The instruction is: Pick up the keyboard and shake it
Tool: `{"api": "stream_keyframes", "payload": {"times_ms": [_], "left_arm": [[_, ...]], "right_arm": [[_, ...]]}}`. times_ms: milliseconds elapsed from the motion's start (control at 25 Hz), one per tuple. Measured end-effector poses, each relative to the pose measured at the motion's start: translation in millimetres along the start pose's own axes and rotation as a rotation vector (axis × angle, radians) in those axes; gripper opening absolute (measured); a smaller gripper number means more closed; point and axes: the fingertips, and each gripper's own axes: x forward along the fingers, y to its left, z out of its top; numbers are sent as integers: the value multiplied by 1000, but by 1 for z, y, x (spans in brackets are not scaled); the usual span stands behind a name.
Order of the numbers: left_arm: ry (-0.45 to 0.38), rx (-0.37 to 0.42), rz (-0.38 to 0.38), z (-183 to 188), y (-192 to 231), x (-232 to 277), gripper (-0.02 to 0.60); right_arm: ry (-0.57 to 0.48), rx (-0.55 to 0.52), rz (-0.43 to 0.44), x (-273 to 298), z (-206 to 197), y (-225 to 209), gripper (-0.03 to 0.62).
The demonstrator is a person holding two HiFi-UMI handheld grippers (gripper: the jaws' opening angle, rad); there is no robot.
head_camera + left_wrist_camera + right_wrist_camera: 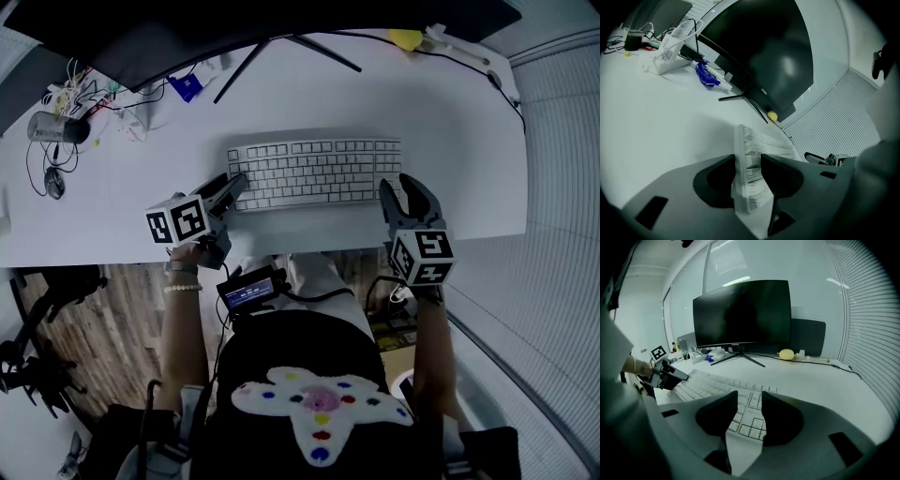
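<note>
A white keyboard (314,169) lies flat on the white desk (469,141), close to the front edge. My left gripper (234,187) is at its left end. In the left gripper view the keyboard's end (742,159) stands edge-on between the jaws of the left gripper (748,169); one jaw is against its underside and a narrow gap shows on the key side. My right gripper (405,192) is at the keyboard's right end with its jaws spread. In the right gripper view the keys (717,385) show past the right gripper (750,401), with nothing gripped.
A dark monitor (281,23) on a splayed stand (281,47) is behind the keyboard. Cables and small devices (56,131) and a blue item (186,87) crowd the back left. A yellow object (405,39) lies at the back right. The desk's front edge (309,246) is near.
</note>
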Motion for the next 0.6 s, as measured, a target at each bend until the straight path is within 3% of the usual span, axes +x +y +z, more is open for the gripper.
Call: {"api": "stream_keyframes", "payload": {"times_ms": [280,600], "left_arm": [[-9,-1,15,-1,1,0,181],[-20,4,26,0,1,1,181]], "right_arm": [[77,156,114,21,-26,-29,241],[172,216,225,40,-45,-42,245]]}}
